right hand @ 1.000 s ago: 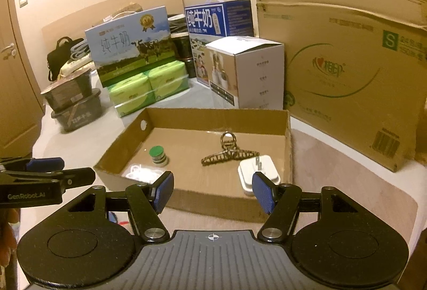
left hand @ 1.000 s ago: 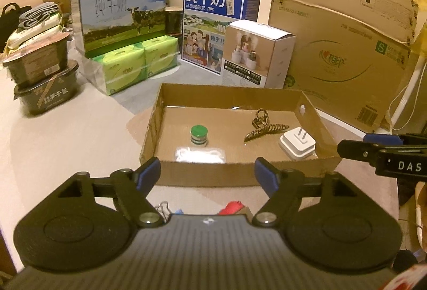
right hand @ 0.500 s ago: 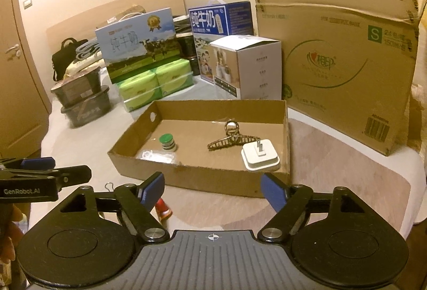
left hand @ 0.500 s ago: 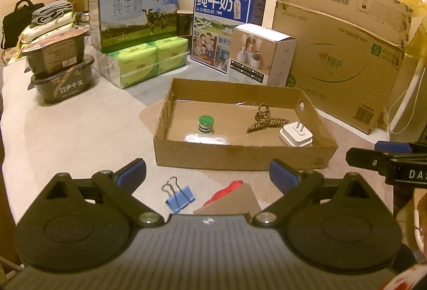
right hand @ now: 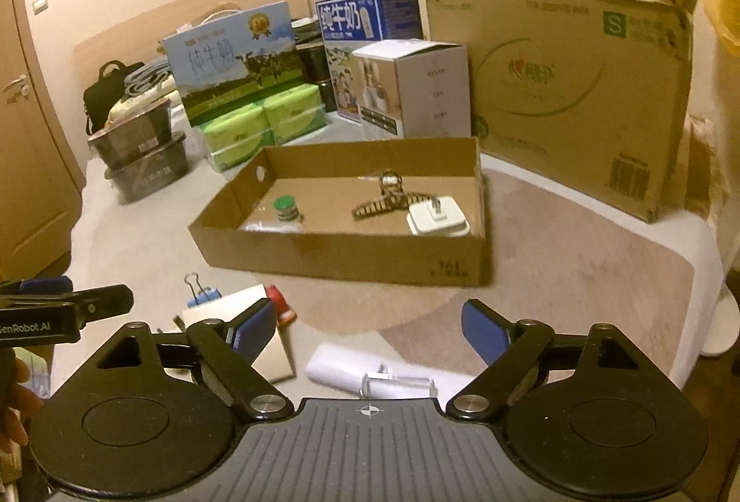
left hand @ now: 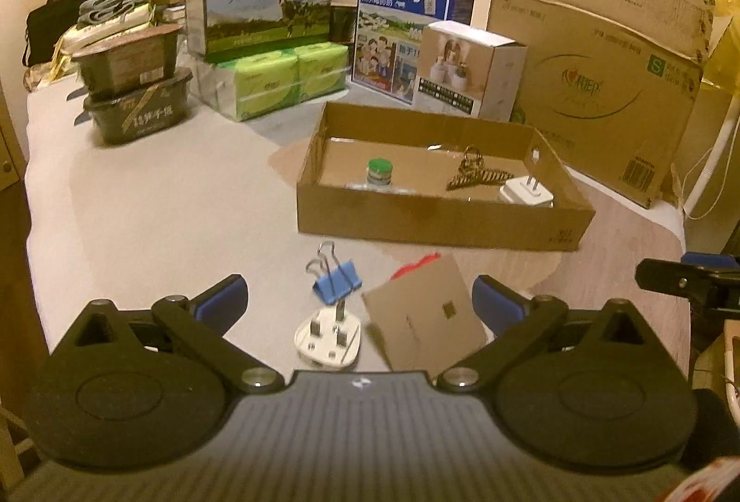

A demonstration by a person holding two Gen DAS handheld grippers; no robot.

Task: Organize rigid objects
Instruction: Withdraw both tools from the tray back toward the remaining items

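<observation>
Now, in the left wrist view, the shallow open cardboard tray [left hand: 444, 220] sits higher and smaller in the frame than a second ago, and more of the pale tabletop [left hand: 152, 215] shows below it. Loose items have come into sight at the lower middle: a blue binder clip with wire handles [left hand: 336, 283], a white three-pin plug [left hand: 329, 339] and a flat brown cardboard card [left hand: 425, 319] with something red under its top edge. The left gripper [left hand: 360, 295] has pulled back from the tray; its blue-padded jaws are opening wide, nothing pressed between them. I judge that a new pick among these items comes next.

Inside the tray, at the middle right, lie a small green-capped bottle [left hand: 380, 174], a striped brown hair claw [left hand: 478, 174] and a white two-pin charger [left hand: 527, 192]. At the upper middle, a blue carton [left hand: 414, 16] reads "纯牛奶"; the large cardboard box [left hand: 596, 72] at the upper right carries a green "S".

In the right wrist view the tray [right hand: 351, 252] also has receded to the middle. The right gripper [right hand: 365, 328] is opening too, empty, and a white oblong object with a clear part [right hand: 365, 370] has appeared just below its jaws. At the left edge, the other gripper's side reads "GenRobot.AI".
</observation>
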